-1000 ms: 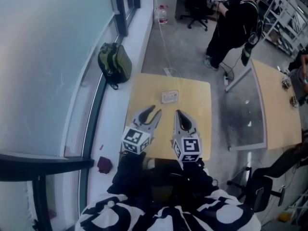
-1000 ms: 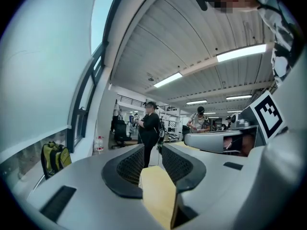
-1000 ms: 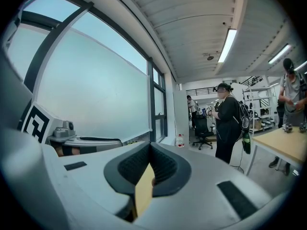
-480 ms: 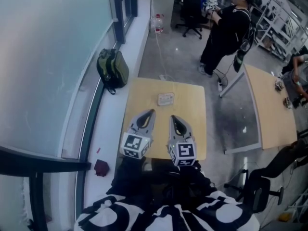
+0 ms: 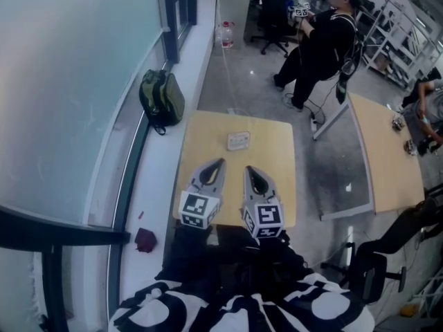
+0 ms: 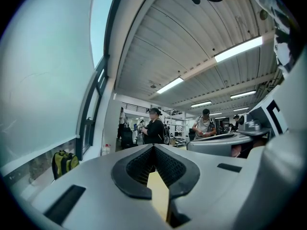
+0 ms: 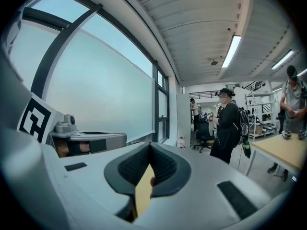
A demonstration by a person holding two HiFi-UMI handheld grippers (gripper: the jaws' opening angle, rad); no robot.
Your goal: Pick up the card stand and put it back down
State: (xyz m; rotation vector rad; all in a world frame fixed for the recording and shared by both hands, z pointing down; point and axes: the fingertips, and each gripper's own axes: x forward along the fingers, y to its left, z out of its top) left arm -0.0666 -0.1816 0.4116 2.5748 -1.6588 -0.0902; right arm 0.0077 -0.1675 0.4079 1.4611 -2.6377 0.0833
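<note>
The card stand point(image 5: 238, 141) is a small pale rectangular piece on the far middle of the wooden table point(image 5: 277, 178). Both grippers hover over the table's near half, a short way back from the stand and touching nothing. My left gripper point(image 5: 220, 162) is shut, its dark pads meeting at the tip point(image 6: 153, 146) with nothing between them. Just to its right, my right gripper point(image 5: 247, 169) is also shut and empty point(image 7: 149, 144). In both gripper views only a tan sliver of table shows through the jaw gap, and the stand is hidden.
A green backpack point(image 5: 163, 99) lies by the window ledge at the left. A person in black point(image 5: 322, 40) stands beyond the table, near an office chair point(image 5: 273, 9). A second wooden table point(image 5: 384, 151) is at the right, and a dark red object point(image 5: 145, 239) lies on the floor.
The left gripper's jaws, forked apart a second ago, have closed. Both grippers stay in the same place over the near half of the table.
</note>
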